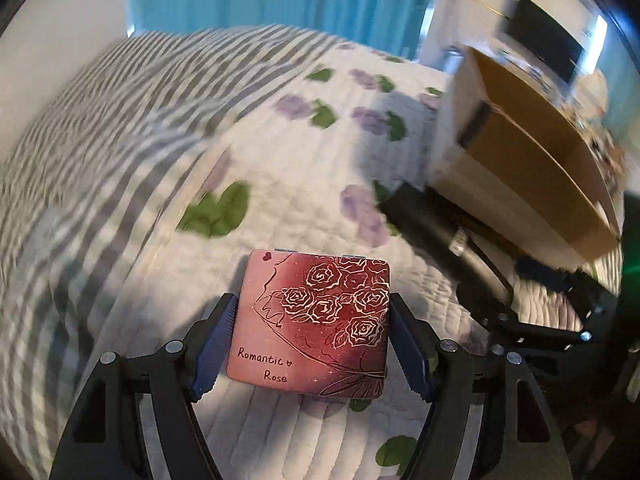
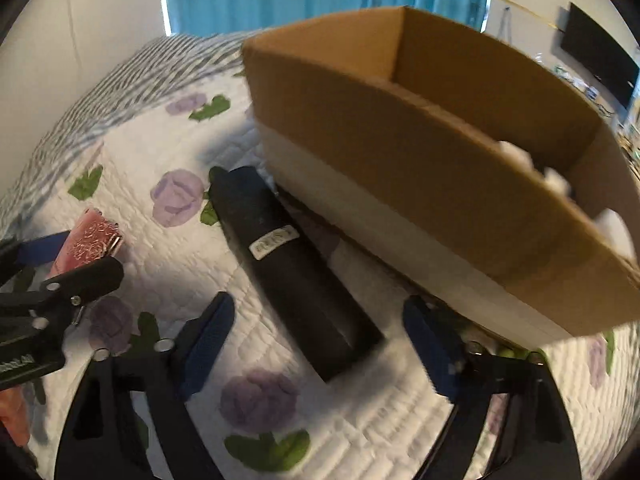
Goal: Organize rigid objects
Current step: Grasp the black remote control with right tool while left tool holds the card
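Jaws, left gripper [image 1: 310,326]: clenched on a pink compact mirror [image 1: 310,322] lettered "Romantic Rose", pads bearing on its two side edges, hinge edge pointing away toward 12 o'clock; mirror carried above the quilted bed [image 1: 280,168], level or nearly so.
Jaws, right gripper [image 2: 316,344]: spread wide, grasping nothing; a long black case [image 2: 292,268] lies on the quilt between and ahead of them, running from 11 o'clock down to 5 o'clock, untouched.
Cardboard box [image 2: 360,152]: open-topped, at 1 o'clock in the right wrist view and 2 o'clock in the left, its near wall just beside the black case; something white shows inside, not identifiable.

Hazards, as judged:
- smooth, thin mirror held by edge pressure alone; a twist or knock against the box wall could let it slip out and fall;
- box wall stands high; too low an approach would strike the rim and shove the box;
- both grippers work close together near the case and box; crossing paths risks a collision;
- heavy blur in the left view suggests fast motion, which worsens all of the above.
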{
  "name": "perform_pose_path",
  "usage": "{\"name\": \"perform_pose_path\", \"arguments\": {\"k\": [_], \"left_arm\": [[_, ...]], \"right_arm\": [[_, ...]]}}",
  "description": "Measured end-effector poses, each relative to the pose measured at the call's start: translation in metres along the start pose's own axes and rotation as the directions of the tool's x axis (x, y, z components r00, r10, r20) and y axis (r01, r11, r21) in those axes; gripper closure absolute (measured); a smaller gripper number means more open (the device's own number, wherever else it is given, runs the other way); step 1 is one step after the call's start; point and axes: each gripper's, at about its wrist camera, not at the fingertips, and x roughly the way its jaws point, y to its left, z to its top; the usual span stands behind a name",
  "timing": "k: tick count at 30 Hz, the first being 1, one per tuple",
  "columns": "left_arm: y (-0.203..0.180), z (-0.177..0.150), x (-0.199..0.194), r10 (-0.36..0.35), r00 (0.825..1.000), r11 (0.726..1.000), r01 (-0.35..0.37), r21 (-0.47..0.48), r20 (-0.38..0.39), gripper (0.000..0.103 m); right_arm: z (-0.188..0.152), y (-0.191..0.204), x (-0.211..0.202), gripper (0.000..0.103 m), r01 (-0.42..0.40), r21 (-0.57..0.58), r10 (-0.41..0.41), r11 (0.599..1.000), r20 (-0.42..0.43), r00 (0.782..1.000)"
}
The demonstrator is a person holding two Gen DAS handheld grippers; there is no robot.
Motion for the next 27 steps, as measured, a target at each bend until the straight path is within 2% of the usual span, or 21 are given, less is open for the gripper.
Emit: {"name": "perform_pose_path", "arguments": {"k": [2,6,8,12,15,19,22,27], "left_arm": [[0.003,-0.003,0.005,0.005,1.000,1.000,-0.005,-0.018,-0.020,0.029],[-0.003,-0.012,0.009,0.038,0.999,0.998,-0.037,0.052,-0.012,0.029],[-0.004,-0.012,0.010,0.036,0.999,0.998,-0.035,0.061,-0.011,0.029],[-0.003,-0.012,0.010,0.025,1.000,0.998,-0.024,0.064,-0.011,0.029],[-0.004,-0.012,0.008,0.029,1.000,0.998,-0.029,0.061,-0.002,0.029],[-0.006,-0.014,0.006,0.019,1.000,0.998,-0.018,0.056,-0.010,0.029],[-0.009,-0.017,0.003,0.006,1.000,0.998,-0.005,0.056,-0.018,0.029],[-0.019,-0.021,-0.003,-0.020,1.000,0.998,0.021,0.053,-0.021,0.029]], "right_arm": [[0.004,0.003,0.007,0.026,-0.009,-0.002,0.009,1.000,-0.008,1.000],[0.015,0.018,0.025,0.027,0.010,-0.068,-0.012,0.998,-0.034,0.999],[0.019,0.021,0.032,0.039,0.024,-0.082,-0.029,0.996,-0.056,0.998],[0.016,0.022,0.026,0.053,0.021,-0.050,-0.023,0.999,-0.045,0.999],[0.002,0.022,0.010,0.061,0.012,-0.006,-0.012,1.000,-0.029,1.000],[-0.023,0.022,-0.004,0.084,-0.004,0.067,0.008,0.998,-0.054,0.999],[-0.045,0.013,-0.016,0.084,-0.026,0.148,0.037,0.989,-0.068,0.997],[-0.078,0.005,-0.042,0.085,-0.047,0.225,0.058,0.973,-0.042,0.997]]}}
